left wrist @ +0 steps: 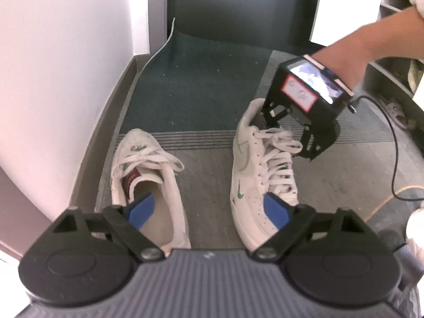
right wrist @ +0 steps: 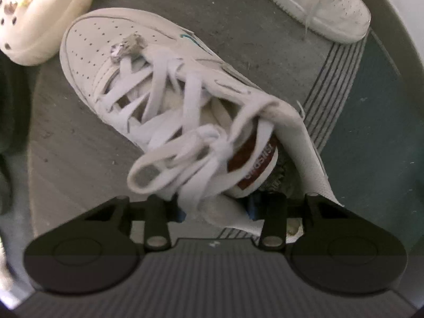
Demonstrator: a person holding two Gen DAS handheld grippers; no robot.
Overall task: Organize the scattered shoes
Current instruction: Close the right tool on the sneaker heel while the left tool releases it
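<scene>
Two white sneakers lie on the grey doormat. The left sneaker [left wrist: 148,182] has a red tongue label and lies with its heel towards me. My left gripper [left wrist: 209,212] is open above and between the two shoes, its blue pads [left wrist: 143,209] spread wide. The right sneaker [left wrist: 259,175] has teal marks. My right gripper [left wrist: 286,129] is at its heel. In the right wrist view my right gripper [right wrist: 217,209] is shut on the collar of this sneaker [right wrist: 148,84], beside its red tongue label.
A white wall [left wrist: 53,79] and grey skirting stand to the left. A dark door [left wrist: 238,5] is at the back. Shoe shelves [left wrist: 397,13] stand at the right. A cream clog [right wrist: 39,18] and another white sneaker [right wrist: 326,2] lie nearby. A black cable [left wrist: 392,159] trails over the mat.
</scene>
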